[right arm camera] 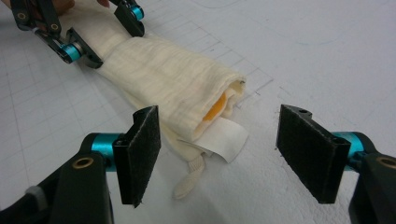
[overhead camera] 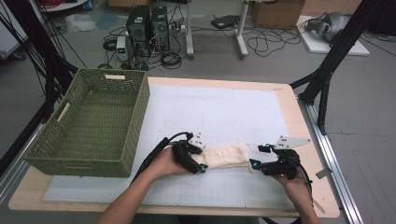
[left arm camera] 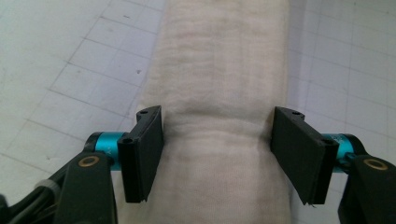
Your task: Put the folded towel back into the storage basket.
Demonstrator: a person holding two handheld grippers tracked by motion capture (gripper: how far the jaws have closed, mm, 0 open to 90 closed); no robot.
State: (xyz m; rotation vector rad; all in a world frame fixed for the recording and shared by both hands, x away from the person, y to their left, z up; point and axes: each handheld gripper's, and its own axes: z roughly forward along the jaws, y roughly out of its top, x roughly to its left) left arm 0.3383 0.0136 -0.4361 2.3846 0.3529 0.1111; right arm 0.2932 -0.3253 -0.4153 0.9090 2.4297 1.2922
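Two tools work one folded cream cloth [overhead camera: 227, 157] lying flat on the bench [overhead camera: 219, 116]. Left tool [left arm camera: 215, 154] has its jaws pressed against both long edges of the cloth, squeezing it in slightly, so it is clamped on the cloth; likely pinning that end so the bundle does not slide. In the high view the left tool [overhead camera: 198, 164] sits at the cloth's left end, with the person's hand behind it.

Right tool [right arm camera: 224, 154] has jaws spread wide, nothing between them, cloth end just ahead of the left jaw and not touched. Judged: lining up to take the loose end. In the high view the right tool [overhead camera: 258, 161] sits just off the cloth's right end.

At that open end something orange [right arm camera: 215, 108] peeks out from inside the fold, a white label [right arm camera: 224, 137] sticks out below, and a small knotted tail [right arm camera: 189, 179] lies on the bench.

Green woven basket [overhead camera: 88, 123] stands beyond the left tool, well apart, probably the drop spot.

Hard to tell: what the orange thing is, how many layers the cloth has, and the label's print. The left gripper view cuts off the cloth's near end.
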